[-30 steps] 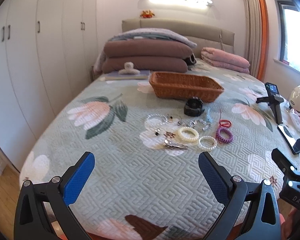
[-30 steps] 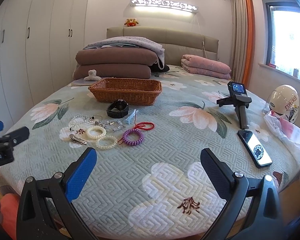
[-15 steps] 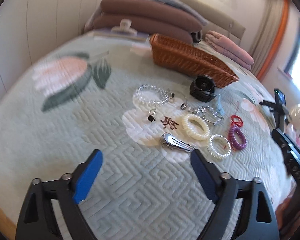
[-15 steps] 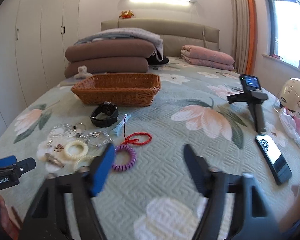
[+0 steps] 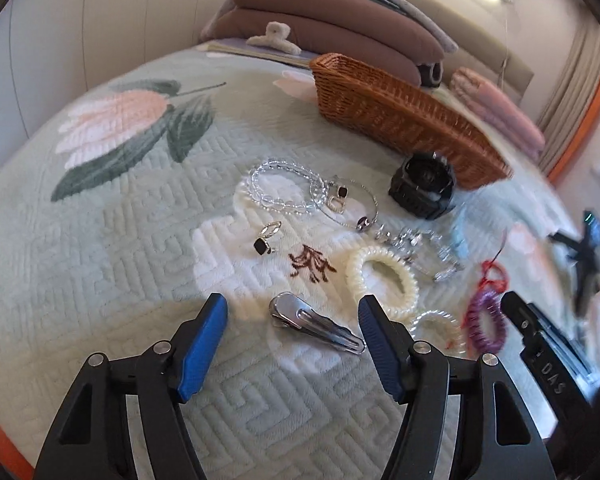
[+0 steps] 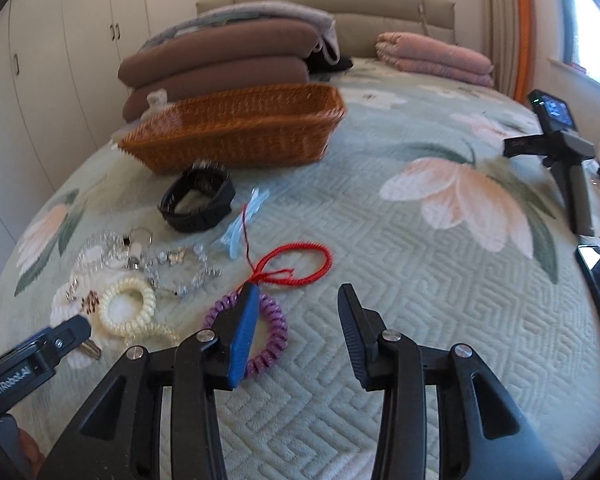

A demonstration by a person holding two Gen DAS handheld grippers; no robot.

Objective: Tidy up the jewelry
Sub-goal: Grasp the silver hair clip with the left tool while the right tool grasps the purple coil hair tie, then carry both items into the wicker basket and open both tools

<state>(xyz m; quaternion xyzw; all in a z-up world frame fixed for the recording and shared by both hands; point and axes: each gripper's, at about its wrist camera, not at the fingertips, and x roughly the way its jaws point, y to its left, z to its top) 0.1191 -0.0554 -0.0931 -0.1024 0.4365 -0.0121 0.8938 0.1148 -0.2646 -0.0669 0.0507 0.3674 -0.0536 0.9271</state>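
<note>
Jaws narrowing on both sides, the left hand-held gripper (image 5: 292, 312) is dropping astride the silver hair clip (image 5: 314, 324) on the bed, nothing clamped, while the right hand-held gripper (image 6: 296, 304), empty, is nearing the purple coil tie (image 6: 270, 344), so pickups look imminent

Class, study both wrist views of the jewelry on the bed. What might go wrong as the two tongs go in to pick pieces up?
1. The silver hair clip lies flat on soft quilt between the open left tongs, whose jaws have just been closing; it may get pushed into the fabric or slip.
2. The right tongs, also closing, sit over the purple coil tie beside the red cord; it might snag.
</note>
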